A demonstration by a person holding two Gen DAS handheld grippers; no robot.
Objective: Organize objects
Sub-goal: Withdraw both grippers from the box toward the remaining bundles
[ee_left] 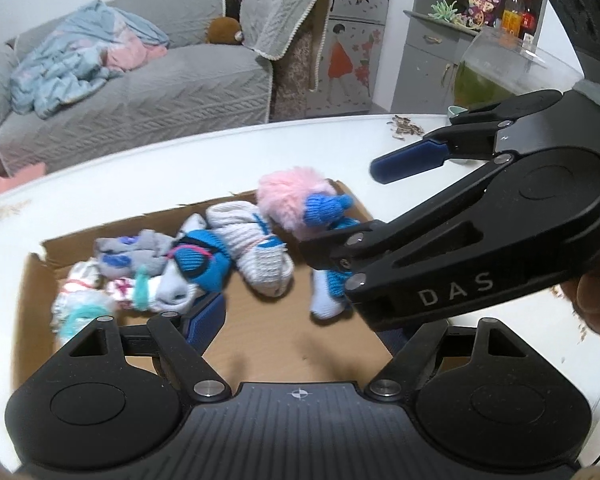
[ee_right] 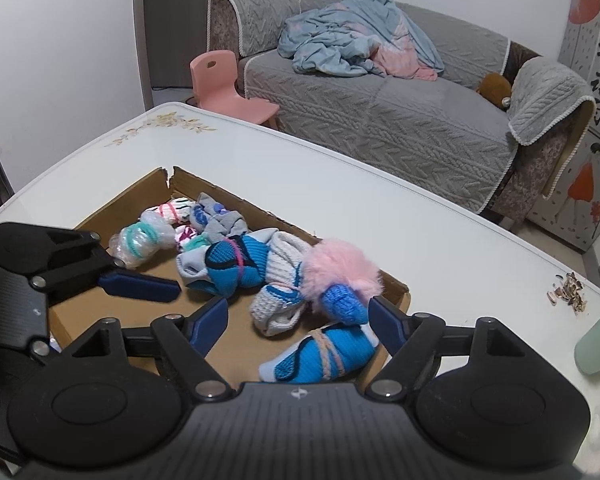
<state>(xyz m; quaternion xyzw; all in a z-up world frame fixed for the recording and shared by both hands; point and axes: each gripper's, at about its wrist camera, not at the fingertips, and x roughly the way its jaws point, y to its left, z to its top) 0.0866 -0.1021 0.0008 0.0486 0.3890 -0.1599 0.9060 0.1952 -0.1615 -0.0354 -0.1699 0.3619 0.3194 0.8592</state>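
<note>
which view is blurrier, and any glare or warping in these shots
Left wrist view: motion smear on the sock bundles and cardboard tray. Right wrist view: sharper, sock knit readable. Both: fisheye bends the white table edge, dark corners, soft indoor light, only a faint sheen on the tabletop.

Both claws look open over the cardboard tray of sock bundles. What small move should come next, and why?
Probably lift the right claw up and back from the cardboard tray. Its jaws stand apart with nothing pressed between them, and the blue sock bundle tied with pink string lies free on the tray floor just below. The left claw is open too.
</note>
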